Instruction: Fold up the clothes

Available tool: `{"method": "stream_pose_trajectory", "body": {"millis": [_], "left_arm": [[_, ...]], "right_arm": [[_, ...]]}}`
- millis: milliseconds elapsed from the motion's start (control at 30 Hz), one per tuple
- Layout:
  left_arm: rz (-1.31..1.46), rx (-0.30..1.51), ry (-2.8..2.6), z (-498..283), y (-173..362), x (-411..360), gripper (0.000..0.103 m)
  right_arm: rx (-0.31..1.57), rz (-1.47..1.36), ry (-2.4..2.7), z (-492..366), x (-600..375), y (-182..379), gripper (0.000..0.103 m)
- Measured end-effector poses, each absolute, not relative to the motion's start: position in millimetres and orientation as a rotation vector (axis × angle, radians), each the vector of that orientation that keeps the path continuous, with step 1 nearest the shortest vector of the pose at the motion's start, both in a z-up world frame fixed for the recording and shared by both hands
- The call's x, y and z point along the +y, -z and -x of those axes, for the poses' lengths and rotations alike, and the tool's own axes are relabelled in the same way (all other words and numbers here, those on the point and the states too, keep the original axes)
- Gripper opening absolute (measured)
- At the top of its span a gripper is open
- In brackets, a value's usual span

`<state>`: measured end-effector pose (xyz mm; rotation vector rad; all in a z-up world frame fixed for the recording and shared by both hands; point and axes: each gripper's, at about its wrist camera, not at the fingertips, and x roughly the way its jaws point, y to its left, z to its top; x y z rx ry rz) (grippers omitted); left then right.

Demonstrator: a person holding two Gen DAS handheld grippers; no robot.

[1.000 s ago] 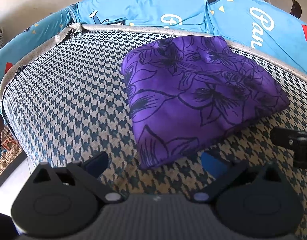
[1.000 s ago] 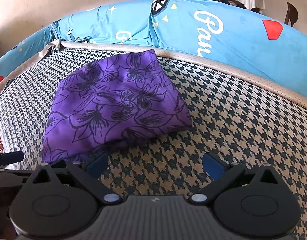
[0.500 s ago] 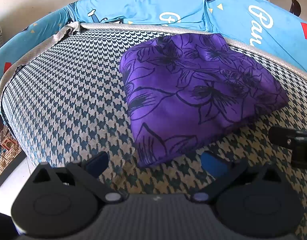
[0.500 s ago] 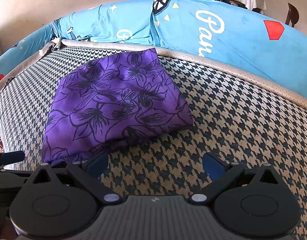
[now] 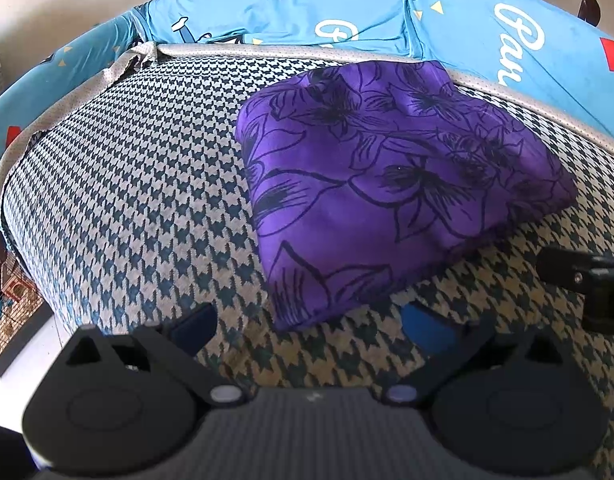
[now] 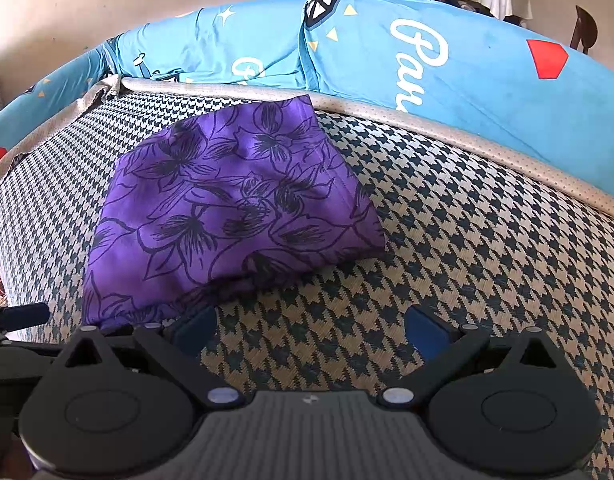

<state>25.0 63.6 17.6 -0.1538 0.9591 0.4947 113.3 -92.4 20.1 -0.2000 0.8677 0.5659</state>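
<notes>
I have the purple floral garment (image 5: 391,184) lying on the houndstooth seat cushion (image 5: 139,200), already folded into a thick, roughly square bundle whose far edge touches the pale piping (image 6: 447,128) below the blue printed back cushions (image 6: 467,68). My left gripper (image 5: 309,322) sits with its fingers spread wide and empty, the near corner of the bundle just ahead of the gap between them; my right gripper (image 6: 310,326) is likewise spread and holding nothing, its left finger just beside the ragged near hem. I judge the folding close to done, so the step now is either one last fold or a tidy-up. To do it well I would slide each lower finger under all the layers at the near corners, pinch the full stack rather than only the top sheet, and lift both sides evenly, since this slippery-looking fabric could shear apart. No basket or bin for the clothes is visible; nothing here holds anything.
</notes>
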Motion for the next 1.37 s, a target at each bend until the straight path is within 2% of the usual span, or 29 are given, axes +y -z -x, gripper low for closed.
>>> {"method": "stream_pose_trajectory", "body": {"millis": [1367], "left_arm": [[0.165,0.97,-0.459,-25.4,-18.5,59.8,0.103]], "right_arm": [[0.866,0.229,-0.557,-112.2,-90.1,-17.6,0.102]]}}
